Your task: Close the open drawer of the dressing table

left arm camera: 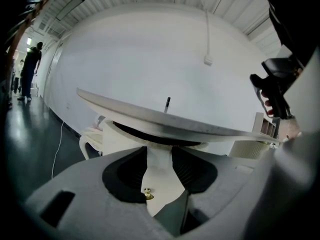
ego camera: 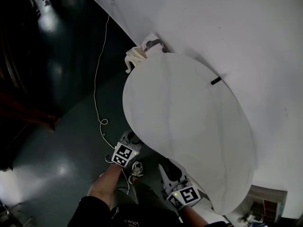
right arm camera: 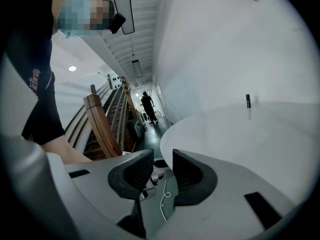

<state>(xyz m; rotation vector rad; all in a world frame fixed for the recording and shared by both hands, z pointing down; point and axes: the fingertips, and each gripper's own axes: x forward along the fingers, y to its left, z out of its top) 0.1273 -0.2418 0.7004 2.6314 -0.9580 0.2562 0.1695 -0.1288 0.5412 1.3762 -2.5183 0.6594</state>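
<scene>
The white oval dressing table top (ego camera: 189,126) stands against a white wall, with a small black tube (ego camera: 215,81) upright on it. Both grippers are low at its near edge. My left gripper (ego camera: 125,152) points under the top. In the left gripper view its jaws (left arm camera: 160,176) stand a little apart, and between them shows a white drawer front (left arm camera: 161,171) with a small brass knob (left arm camera: 147,194) close to the left pad. Whether the pad touches the knob I cannot tell. My right gripper (ego camera: 182,193) (right arm camera: 163,171) is narrowly open on nothing, beside the table's rim (right arm camera: 210,134).
A white cable (ego camera: 98,93) runs along the dark floor left of the table. White furniture (ego camera: 137,56) stands at the table's far end, and a small shelf (ego camera: 267,202) at the lower right. A wooden stair rail (right arm camera: 102,126) and a walking person (right arm camera: 148,106) are in the corridor.
</scene>
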